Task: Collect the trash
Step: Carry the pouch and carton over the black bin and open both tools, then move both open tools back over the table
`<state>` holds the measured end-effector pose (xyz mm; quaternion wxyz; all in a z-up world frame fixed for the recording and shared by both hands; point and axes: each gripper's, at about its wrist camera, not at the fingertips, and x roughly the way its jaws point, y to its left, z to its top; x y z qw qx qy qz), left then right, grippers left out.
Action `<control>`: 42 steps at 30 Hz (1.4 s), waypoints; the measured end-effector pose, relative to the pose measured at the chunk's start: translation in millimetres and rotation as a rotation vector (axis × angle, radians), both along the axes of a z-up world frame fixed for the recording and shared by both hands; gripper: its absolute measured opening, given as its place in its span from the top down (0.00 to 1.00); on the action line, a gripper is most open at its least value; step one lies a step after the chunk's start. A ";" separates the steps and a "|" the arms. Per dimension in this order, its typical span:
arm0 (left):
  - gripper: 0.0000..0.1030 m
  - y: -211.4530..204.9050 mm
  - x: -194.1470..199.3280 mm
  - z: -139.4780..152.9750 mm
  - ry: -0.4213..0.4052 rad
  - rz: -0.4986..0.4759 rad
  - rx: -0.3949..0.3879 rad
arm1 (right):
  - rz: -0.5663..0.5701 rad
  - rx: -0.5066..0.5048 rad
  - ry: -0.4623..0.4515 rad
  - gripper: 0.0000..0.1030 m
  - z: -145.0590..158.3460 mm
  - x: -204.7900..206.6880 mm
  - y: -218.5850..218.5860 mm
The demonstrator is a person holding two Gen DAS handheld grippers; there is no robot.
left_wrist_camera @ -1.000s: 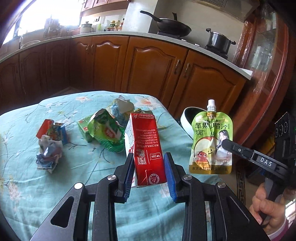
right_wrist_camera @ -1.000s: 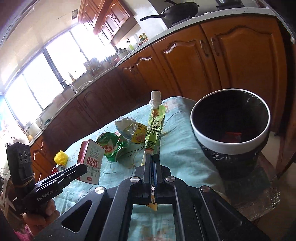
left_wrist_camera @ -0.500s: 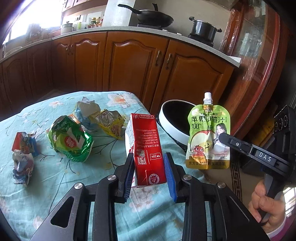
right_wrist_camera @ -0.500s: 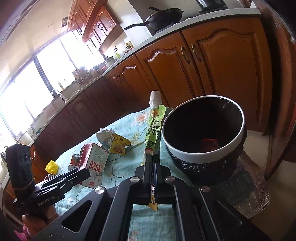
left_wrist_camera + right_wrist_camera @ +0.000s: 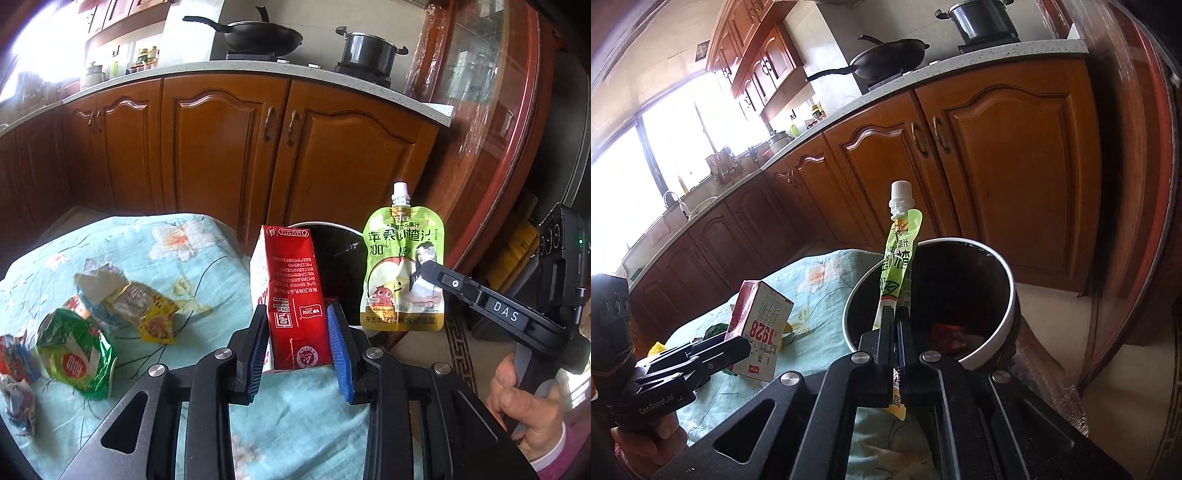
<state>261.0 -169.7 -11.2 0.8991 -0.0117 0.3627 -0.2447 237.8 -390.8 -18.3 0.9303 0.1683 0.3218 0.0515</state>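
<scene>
Left wrist view: left gripper (image 5: 297,334) clamps one red carton (image 5: 295,291) upright | right gripper (image 5: 894,325) pinches one green juice pouch (image 5: 899,258) over one white-rimmed bin (image 5: 1004,325) | wrappers on tablecloth (image 5: 177,243): one green (image 5: 74,362), one yellow (image 5: 147,314).

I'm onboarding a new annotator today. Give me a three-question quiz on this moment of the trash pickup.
1. True or false: the left gripper holds the red carton.
2. What does the right gripper hold? A) green juice pouch B) yellow wrapper C) nothing
3. Fill in: inside the white-rimmed bin lies something ___ in colour.

Key: 1 true; 2 A; 3 red.
</scene>
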 end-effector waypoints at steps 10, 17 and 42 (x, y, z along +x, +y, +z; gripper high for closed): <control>0.70 -51.3 61.6 -12.1 0.036 -0.068 0.026 | -0.020 -0.061 0.040 0.99 -9.1 33.2 -19.4; 0.70 -79.0 104.3 -28.5 0.092 -0.077 0.037 | -0.020 -0.075 0.090 0.99 -22.7 52.4 -26.1; 0.45 -53.9 76.0 -44.8 0.130 0.021 -0.034 | -0.007 0.066 0.081 0.37 -32.1 37.4 -30.1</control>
